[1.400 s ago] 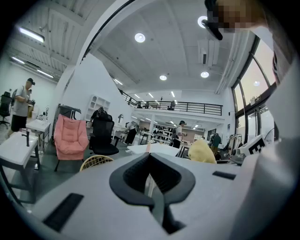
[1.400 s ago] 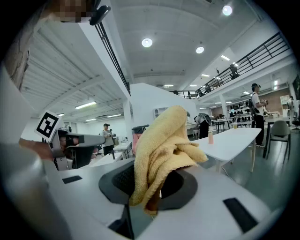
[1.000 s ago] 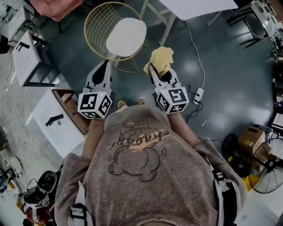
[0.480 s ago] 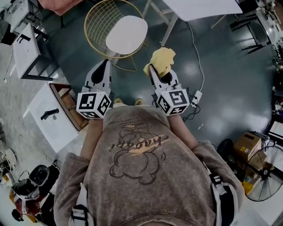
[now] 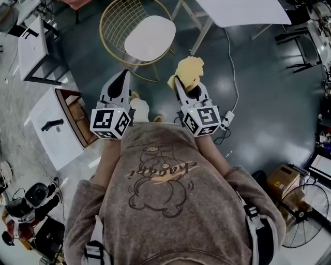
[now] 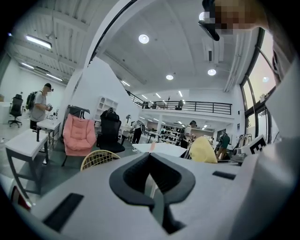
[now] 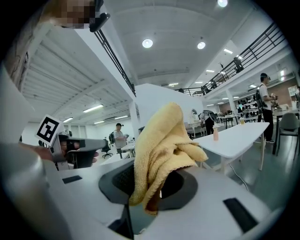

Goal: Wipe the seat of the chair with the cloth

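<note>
Yellow terry cloth (image 5: 189, 70) stands up in a crumpled bunch from the tip of the right gripper (image 5: 180, 82), whose jaws are pinched tight on its lower folds. In the right gripper view the cloth (image 7: 161, 150) rises from between those jaws and flops over to one side, hiding most of the gap.

The left gripper (image 5: 122, 76) is held level with the right one, the two well apart. Its jaws are pressed together with nothing between them; in the left gripper view only a thin seam shows where they meet.

The chair (image 5: 115, 31), a gold wire shell with a white seat (image 5: 150, 37), stands on the dark floor (image 5: 269, 93) just ahead of both grippers, a little nearer the left one. The cloth hangs in the air short of the seat and off to its right, touching no part of the chair. In the left gripper view only a curve of the wire back (image 6: 96, 158) peeks over the gripper body, with a pink armchair (image 6: 77, 136) behind it.

A white table (image 5: 243, 9) stands beyond the chair to the right, one leg close to the wire shell. A white cable (image 5: 231, 62) runs down from it to a power strip (image 5: 226, 120) lying on the floor by the right gripper. To the left is a white cabinet (image 5: 49, 137) with a dark handle. A cardboard box (image 5: 282, 178) and a fan (image 5: 305, 227) sit at the lower right.

The person wears a brown sweatshirt (image 5: 160, 191), and one pale shoe (image 5: 139, 108) shows between the grippers.
</note>
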The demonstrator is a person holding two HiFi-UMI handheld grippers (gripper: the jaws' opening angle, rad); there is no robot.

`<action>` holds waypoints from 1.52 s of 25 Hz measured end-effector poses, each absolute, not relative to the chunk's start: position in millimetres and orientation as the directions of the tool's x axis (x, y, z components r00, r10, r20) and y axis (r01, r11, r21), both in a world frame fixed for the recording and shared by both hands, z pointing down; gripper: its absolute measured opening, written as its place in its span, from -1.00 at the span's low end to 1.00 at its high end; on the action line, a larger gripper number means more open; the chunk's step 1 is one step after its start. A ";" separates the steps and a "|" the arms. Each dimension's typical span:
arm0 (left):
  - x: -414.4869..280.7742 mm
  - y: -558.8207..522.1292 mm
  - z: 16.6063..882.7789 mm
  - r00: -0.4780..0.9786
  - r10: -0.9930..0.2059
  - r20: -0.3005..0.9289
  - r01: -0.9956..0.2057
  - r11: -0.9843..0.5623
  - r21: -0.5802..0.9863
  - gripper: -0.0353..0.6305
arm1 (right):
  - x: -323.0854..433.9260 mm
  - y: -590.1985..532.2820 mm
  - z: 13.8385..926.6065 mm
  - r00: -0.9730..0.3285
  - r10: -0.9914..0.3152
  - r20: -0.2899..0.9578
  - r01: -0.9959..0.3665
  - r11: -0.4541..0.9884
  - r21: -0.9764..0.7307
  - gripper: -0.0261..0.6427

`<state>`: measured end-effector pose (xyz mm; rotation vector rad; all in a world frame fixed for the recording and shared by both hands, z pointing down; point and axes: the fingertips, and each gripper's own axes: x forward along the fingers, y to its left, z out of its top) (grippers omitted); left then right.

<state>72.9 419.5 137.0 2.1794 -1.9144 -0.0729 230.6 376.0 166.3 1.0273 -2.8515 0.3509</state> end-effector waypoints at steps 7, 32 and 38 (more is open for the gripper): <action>71.8 394.8 136.8 0.132 -0.984 0.123 -0.972 -0.105 0.209 -0.87 | 230.3 353.9 169.9 -0.779 -0.604 0.167 -0.627 0.756 -0.188 -0.59; -41.8 175.5 145.8 0.306 -0.937 0.168 -0.935 -0.263 0.237 -0.87 | 104.7 161.7 170.2 -0.688 -0.699 0.197 -0.726 0.658 -0.200 -0.59; -72.3 131.4 151.8 0.371 -0.909 0.189 -0.914 -0.320 0.251 -0.87 | 73.6 127.4 172.0 -0.642 -0.736 0.216 -0.766 0.608 -0.206 -0.59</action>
